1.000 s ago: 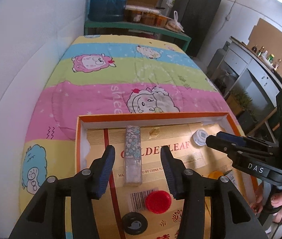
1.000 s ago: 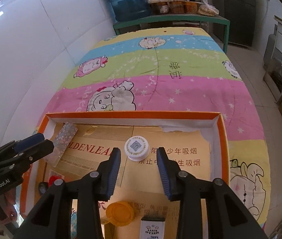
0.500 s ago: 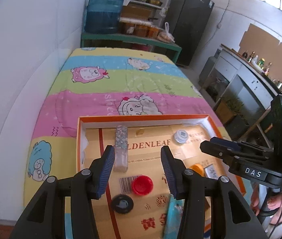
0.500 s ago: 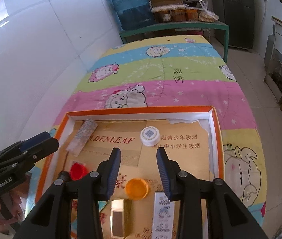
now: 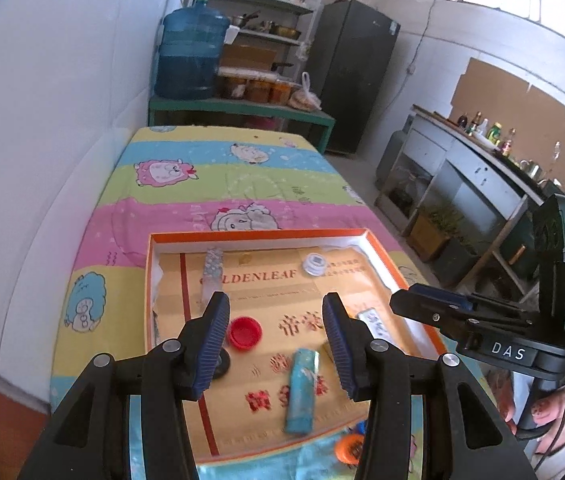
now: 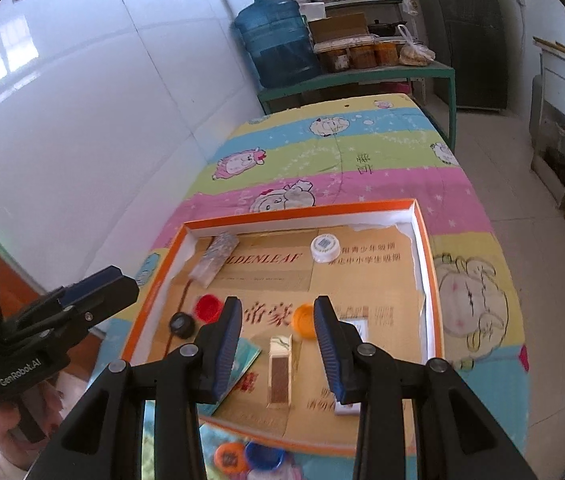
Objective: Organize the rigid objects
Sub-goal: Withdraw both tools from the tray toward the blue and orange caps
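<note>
Below both grippers lies the orange tray (image 6: 428,248) with the small objects. The right gripper (image 6: 278,354) is half open and empty, above the gold box (image 6: 280,372), whose long axis runs near to far. The left gripper (image 5: 275,344), wider and empty, hangs near the red cap (image 5: 244,332).

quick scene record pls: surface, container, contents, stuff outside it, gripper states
surface: striped cartoon blanket
container: orange-rimmed tray
contents: white cap, red cap, black cap, orange cap, glitter box, gold box, blue lighter
outside tray: orange token, blue cap
left gripper: open, empty
right gripper: open, empty
</note>
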The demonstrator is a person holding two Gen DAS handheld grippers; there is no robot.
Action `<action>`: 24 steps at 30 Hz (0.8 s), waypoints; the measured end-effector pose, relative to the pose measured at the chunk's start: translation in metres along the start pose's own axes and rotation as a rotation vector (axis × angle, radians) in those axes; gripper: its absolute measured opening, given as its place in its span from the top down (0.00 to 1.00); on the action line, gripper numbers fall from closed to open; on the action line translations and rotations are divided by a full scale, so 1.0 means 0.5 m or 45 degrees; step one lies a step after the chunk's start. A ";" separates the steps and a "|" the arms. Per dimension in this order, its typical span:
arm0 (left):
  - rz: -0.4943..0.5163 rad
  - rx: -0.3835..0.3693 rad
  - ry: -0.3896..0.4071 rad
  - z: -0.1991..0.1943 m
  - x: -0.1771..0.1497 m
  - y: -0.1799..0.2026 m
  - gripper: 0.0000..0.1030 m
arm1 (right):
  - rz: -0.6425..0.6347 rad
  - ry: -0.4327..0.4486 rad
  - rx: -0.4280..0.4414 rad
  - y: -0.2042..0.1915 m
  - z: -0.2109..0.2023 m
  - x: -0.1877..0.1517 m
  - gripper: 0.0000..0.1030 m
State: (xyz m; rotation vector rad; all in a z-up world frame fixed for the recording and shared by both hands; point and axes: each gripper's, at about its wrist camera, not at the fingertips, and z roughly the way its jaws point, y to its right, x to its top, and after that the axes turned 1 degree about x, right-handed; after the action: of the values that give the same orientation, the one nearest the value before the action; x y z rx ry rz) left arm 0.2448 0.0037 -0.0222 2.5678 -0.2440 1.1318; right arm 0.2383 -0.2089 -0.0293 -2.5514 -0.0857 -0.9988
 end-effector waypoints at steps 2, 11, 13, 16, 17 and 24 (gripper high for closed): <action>0.017 0.004 0.019 -0.018 -0.012 0.011 0.51 | 0.016 0.013 0.008 0.001 -0.015 -0.015 0.64; 0.074 0.024 0.087 -0.090 -0.077 0.051 0.51 | 0.036 0.072 -0.009 -0.003 -0.077 -0.082 0.64; 0.078 0.026 0.088 -0.099 -0.097 0.056 0.51 | 0.012 0.088 -0.038 -0.010 -0.087 -0.099 0.64; 0.082 0.040 0.083 -0.106 -0.129 0.060 0.51 | -0.022 0.087 -0.062 -0.023 -0.091 -0.127 0.64; 0.077 0.039 0.076 -0.108 -0.139 0.059 0.51 | -0.031 0.082 -0.064 -0.027 -0.090 -0.137 0.64; 0.028 0.001 0.007 -0.099 -0.202 0.051 0.51 | -0.079 0.039 -0.077 -0.050 -0.067 -0.200 0.64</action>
State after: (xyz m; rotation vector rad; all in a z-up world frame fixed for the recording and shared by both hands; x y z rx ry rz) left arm 0.1360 0.0005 -0.0599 2.5684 -0.2708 1.1469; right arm 0.1373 -0.1901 -0.0648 -2.6016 -0.1287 -1.0794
